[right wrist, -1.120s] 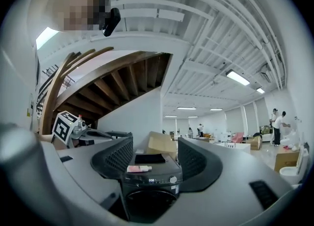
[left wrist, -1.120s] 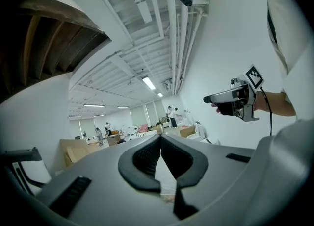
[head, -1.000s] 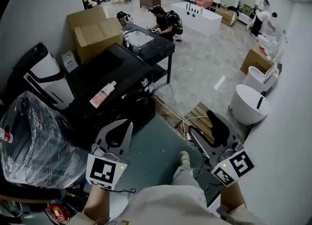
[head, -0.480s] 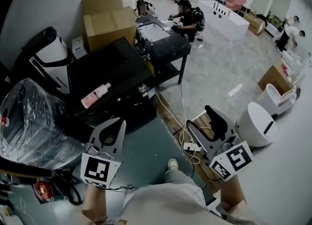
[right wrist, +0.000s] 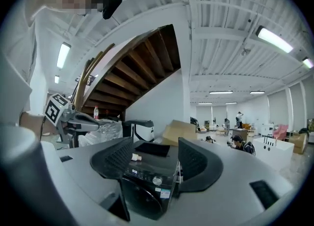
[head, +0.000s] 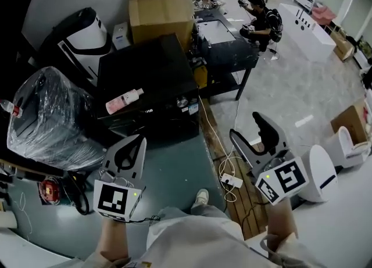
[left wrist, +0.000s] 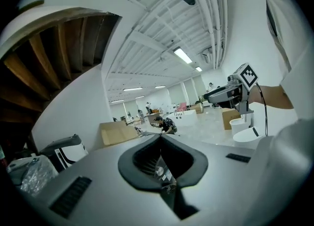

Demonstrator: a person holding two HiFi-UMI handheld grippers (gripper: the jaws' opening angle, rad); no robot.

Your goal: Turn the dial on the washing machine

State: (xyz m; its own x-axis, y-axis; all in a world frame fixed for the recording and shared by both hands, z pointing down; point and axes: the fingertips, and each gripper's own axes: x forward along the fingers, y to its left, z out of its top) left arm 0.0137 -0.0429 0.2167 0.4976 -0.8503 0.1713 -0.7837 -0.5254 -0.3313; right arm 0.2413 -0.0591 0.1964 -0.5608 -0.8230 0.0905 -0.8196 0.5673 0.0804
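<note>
The black front-loading washing machine (head: 145, 81) stands ahead of me, its silver dial (head: 182, 103) on the front panel. A pink bottle (head: 124, 101) lies on its lid. My left gripper (head: 138, 140) hovers in front of the machine's left part, jaws shut and empty. Over the floor to the right, my right gripper (head: 245, 127) is open and empty, well short of the machine. In the right gripper view the washing machine (right wrist: 147, 181) and the dial (right wrist: 157, 180) show far off between the spread jaws of the right gripper (right wrist: 154, 146). In its own view the left gripper (left wrist: 159, 138) has its jaws together.
A plastic-wrapped appliance (head: 46, 115) sits left of the machine, a cardboard box (head: 160, 14) and a black-and-white unit (head: 81, 34) behind it. A black table (head: 226, 46) with a seated person (head: 261, 20) stands beyond. Cables and a power strip (head: 229, 179) lie on the floor, a white toilet (head: 322, 171) at right.
The head view has swung left and down, so the washing machine now sits nearer the picture's middle. Both grippers keep their pose and jaw state.
</note>
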